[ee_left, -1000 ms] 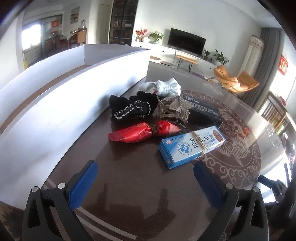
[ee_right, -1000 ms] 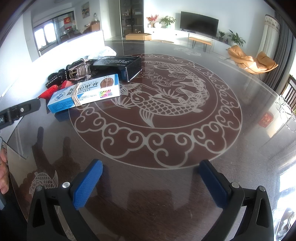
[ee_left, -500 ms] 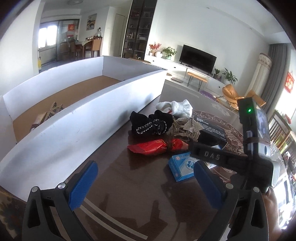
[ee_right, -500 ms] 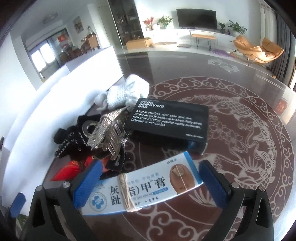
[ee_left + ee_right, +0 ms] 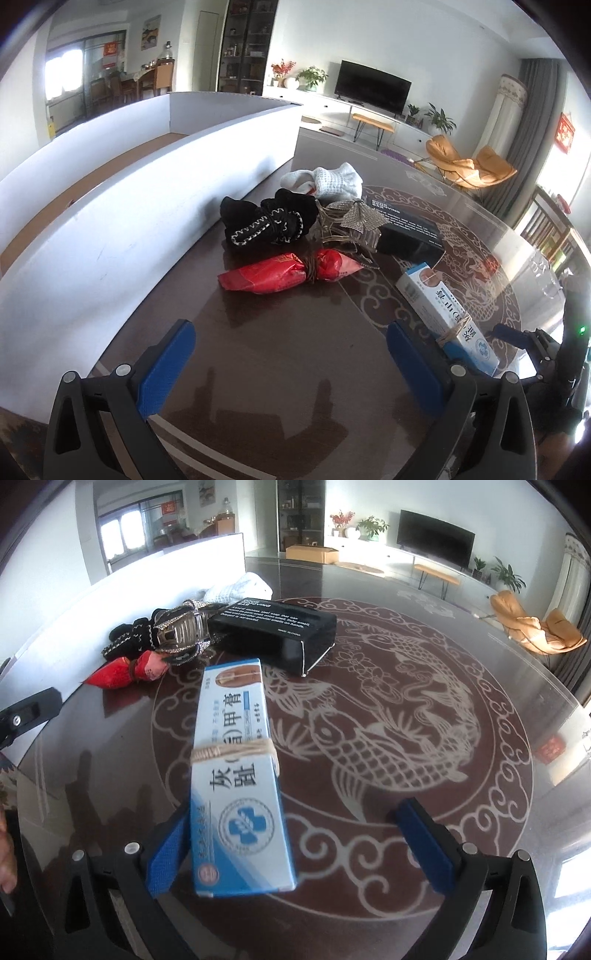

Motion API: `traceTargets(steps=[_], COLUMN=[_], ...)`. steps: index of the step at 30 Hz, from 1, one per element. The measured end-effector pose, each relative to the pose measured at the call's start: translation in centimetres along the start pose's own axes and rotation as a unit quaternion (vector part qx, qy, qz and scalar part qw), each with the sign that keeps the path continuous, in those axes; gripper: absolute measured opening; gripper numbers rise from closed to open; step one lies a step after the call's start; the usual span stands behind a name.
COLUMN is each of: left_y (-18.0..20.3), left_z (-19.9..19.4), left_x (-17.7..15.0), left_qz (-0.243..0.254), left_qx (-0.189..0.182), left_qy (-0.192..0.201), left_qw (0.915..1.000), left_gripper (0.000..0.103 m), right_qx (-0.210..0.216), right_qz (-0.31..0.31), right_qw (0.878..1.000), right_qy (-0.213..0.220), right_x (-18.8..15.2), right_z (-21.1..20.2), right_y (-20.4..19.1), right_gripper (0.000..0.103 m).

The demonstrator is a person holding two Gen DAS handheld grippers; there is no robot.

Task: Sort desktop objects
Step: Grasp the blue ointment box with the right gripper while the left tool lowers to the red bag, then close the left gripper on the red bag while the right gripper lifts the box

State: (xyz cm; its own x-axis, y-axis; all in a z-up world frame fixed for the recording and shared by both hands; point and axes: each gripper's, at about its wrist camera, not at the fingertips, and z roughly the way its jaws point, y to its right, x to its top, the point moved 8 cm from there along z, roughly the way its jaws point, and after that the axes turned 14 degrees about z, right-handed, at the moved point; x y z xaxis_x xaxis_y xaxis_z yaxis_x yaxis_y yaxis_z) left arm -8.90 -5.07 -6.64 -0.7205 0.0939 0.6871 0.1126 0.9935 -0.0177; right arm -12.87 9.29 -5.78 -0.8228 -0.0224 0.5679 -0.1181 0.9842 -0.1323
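Observation:
A blue-and-white box (image 5: 236, 775) tied with string lies lengthwise with its near end between the fingers of my right gripper (image 5: 295, 849). The gripper is open, and its left pad (image 5: 168, 853) is against the box's side. In the left wrist view the same blue-and-white box (image 5: 447, 317) sits at the right. Ahead of my open, empty left gripper (image 5: 291, 363) lies a pile: a red packet (image 5: 284, 275), a black cloth bundle (image 5: 266, 221), a silver hair clip (image 5: 351, 225), a white sock (image 5: 325, 181) and a black box (image 5: 406, 232).
A long white-walled cardboard tray (image 5: 110, 229) runs along the left of the pile. The round glass table (image 5: 406, 701) bears a fish pattern. Part of the left gripper's body (image 5: 26, 712) and a hand (image 5: 5, 849) show at the right wrist view's left edge.
My right gripper has closed in on the blue-and-white box, which has turned from crosswise to lengthwise between its fingers. The left gripper has shifted its view and sits nearer the pile.

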Motion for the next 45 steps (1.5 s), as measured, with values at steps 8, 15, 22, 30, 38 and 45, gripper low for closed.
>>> traceTargets(steps=[8,15,22,30,38,45], left_y=[1.0,3.3,5.1,6.4,4.9,2.2], left_z=[6.4,8.5,6.0,8.8,6.7,1.5], left_x=[2.5,2.2,0.4,2.4,1.3,0.7], left_qz=[0.15,0.191,0.211,0.217,0.163,0.091], left_qx=[-0.005,-0.061,-0.115,-0.088,-0.11,-0.121], left_qy=[-0.089,-0.111,-0.096,-0.094,-0.083,-0.035], left_qw=[0.9847,0.9734,0.9659,0.9676,0.977,0.9878], left_gripper=[0.103,0.103,0.067,0.072,0.019,0.019], right_qx=[-0.002,-0.002,-0.002,-0.002,0.049,0.053], right_qz=[-0.001,-0.001,-0.001,0.0,-0.066,-0.054], right_qw=[1.0,1.0,1.0,1.0,0.994,0.993], right_qy=[0.0,0.0,0.0,0.0,-0.071,-0.092], right_x=[-0.1,-0.1,-0.1,-0.2,1.8,3.5], right_z=[0.0,0.0,0.0,0.0,0.9,-2.4], right_y=[0.1,0.0,0.0,0.0,-2.7,-2.4], right_gripper=[0.103,0.103,0.103,0.103,0.08,0.044])
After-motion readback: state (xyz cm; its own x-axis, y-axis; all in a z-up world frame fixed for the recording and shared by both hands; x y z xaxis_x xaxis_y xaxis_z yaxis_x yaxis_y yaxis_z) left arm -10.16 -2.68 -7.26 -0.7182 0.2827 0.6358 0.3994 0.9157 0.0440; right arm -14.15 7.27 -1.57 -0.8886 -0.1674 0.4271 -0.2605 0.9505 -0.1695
